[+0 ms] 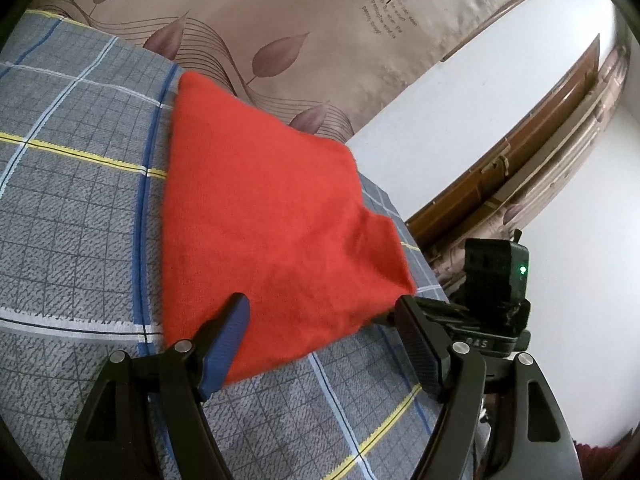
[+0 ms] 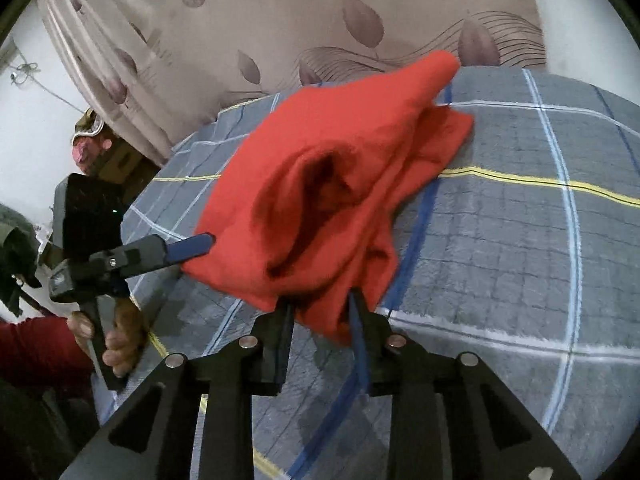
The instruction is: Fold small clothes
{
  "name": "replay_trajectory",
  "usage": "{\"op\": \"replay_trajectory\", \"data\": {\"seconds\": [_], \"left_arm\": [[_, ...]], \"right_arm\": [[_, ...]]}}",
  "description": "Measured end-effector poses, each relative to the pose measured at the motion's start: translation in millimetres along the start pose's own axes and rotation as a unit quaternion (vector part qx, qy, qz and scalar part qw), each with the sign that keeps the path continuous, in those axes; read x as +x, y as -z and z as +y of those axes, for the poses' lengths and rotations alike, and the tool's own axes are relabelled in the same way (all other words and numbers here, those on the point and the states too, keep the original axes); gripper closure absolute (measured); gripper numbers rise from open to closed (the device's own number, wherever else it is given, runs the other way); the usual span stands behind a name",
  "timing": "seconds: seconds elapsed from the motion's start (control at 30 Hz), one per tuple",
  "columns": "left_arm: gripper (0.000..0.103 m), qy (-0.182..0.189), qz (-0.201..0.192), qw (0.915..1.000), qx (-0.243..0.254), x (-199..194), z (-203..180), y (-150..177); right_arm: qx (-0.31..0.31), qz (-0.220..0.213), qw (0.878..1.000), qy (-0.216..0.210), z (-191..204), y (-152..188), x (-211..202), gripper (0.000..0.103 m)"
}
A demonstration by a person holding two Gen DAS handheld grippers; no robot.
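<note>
Writing: "Neither", "leaves" and "feeling" are partly read on the leaf-print curtain (image 1: 304,20); "RAS" is seen on a black device beside the right finger
Garment: one red cloth (image 1: 260,216) is laid on the grey plaid bedspread (image 1: 72,200), its long axis running from the near edge to a far corner at the curtain
Left gripper (image 1: 320,312): spread wide over the near hem, nothing pinched
Right gripper (image 2: 322,308): clamped on a bunched edge of the red cloth (image 2: 320,184), which is lifted off the bedspread (image 2: 520,240)
Count: one garment, two grippers
</note>
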State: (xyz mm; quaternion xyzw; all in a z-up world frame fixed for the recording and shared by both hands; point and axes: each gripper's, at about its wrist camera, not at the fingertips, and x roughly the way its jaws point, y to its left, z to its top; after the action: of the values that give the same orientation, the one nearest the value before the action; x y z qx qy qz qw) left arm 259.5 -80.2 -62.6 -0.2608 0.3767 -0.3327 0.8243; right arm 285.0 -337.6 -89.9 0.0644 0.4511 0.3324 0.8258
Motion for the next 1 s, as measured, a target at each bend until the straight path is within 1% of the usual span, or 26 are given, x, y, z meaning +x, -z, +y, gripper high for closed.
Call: {"op": "replay_trajectory", "data": {"seconds": [0.03,0.1,0.13,0.23,0.27,0.3,0.37,0.43,0.47,0.53,0.6,0.63,0.67,0.73,0.8,0.83,0.87,0.9,0.93,0.97,1.0], "left_arm": [[0.027,0.000,0.000,1.0000,0.000,0.1,0.0,0.0],[0.027,0.001,0.000,1.0000,-0.001,-0.4,0.3,0.0],[0.027,0.001,0.000,1.0000,-0.001,-0.5,0.4,0.2],[0.027,0.001,0.000,1.0000,-0.001,-0.3,0.5,0.3],[0.026,0.002,0.000,1.0000,0.000,-0.3,0.6,0.3],[0.025,0.003,0.001,1.0000,0.001,0.1,0.4,0.3],[0.024,0.002,0.003,1.0000,0.005,1.2,-0.2,0.6],[0.024,0.002,0.002,1.0000,0.006,1.1,-0.2,0.1],[0.024,0.003,0.002,1.0000,0.004,1.6,-0.3,0.0],[0.024,0.004,0.002,1.0000,0.005,1.4,-0.6,0.3],[0.024,0.003,0.003,1.0000,0.005,1.5,-1.5,0.2],[0.024,0.003,0.003,1.0000,0.005,1.6,-1.5,0.0],[0.024,0.003,0.003,1.0000,0.005,1.6,-1.6,0.2],[0.024,0.004,0.002,1.0000,0.004,1.5,-1.7,0.2],[0.024,0.004,0.002,1.0000,0.003,1.4,-1.4,0.3],[0.024,0.005,0.002,1.0000,0.003,1.3,-1.4,0.3],[0.024,0.005,0.002,1.0000,0.002,1.3,-1.3,0.1],[0.024,0.006,0.001,1.0000,0.001,1.0,-0.9,0.3],[0.024,0.006,0.001,1.0000,0.000,0.9,-0.7,0.3],[0.024,0.007,0.001,1.0000,0.000,0.8,-0.7,0.5],[0.024,0.008,0.001,1.0000,0.000,0.4,-0.2,0.6]], "right_arm": [[0.000,0.001,1.000,-0.003,1.7,-2.8,0.9,0.077],[-0.012,0.008,1.000,-0.013,5.6,1.6,0.8,0.086],[-0.021,0.014,1.000,-0.008,8.3,4.9,1.1,0.092],[-0.046,0.022,0.999,-0.004,17.1,21.7,-4.4,0.093],[-0.049,0.022,0.999,-0.001,17.0,25.5,-6.6,0.096],[-0.043,0.028,0.999,0.000,12.4,28.3,-7.7,0.098],[-0.023,0.031,0.999,-0.007,4.3,27.5,-9.0,0.099],[-0.020,0.029,0.999,-0.003,5.7,27.2,-10.6,0.097],[-0.013,0.023,1.000,0.000,5.6,26.0,-13.5,0.093],[0.012,-0.011,1.000,-0.002,2.7,24.5,-27.4,0.093],[0.034,-0.055,0.998,-0.011,2.9,21.2,-45.0,0.088],[0.037,-0.074,0.996,-0.016,6.3,18.7,-52.2,0.076],[0.032,-0.087,0.996,-0.014,11.1,16.0,-56.5,0.057],[0.013,-0.104,0.995,-0.003,24.4,9.6,-59.0,0.031],[-0.005,-0.099,0.995,0.010,35.7,0.2,-49.9,0.031],[-0.009,-0.088,0.996,0.013,38.4,-4.0,-41.8,0.033],[-0.011,-0.073,0.997,0.011,39.4,-6.7,-34.0,0.053],[-0.010,-0.047,0.999,0.011,38.9,-7.9,-22.6,0.072],[-0.005,-0.023,0.999,0.024,37.2,-6.3,-12.0,0.097],[-0.001,-0.020,0.999,0.035,35.2,-2.5,-8.2,0.096],[0.008,-0.018,0.999,0.036,30.8,4.4,-6.5,0.097]]}}
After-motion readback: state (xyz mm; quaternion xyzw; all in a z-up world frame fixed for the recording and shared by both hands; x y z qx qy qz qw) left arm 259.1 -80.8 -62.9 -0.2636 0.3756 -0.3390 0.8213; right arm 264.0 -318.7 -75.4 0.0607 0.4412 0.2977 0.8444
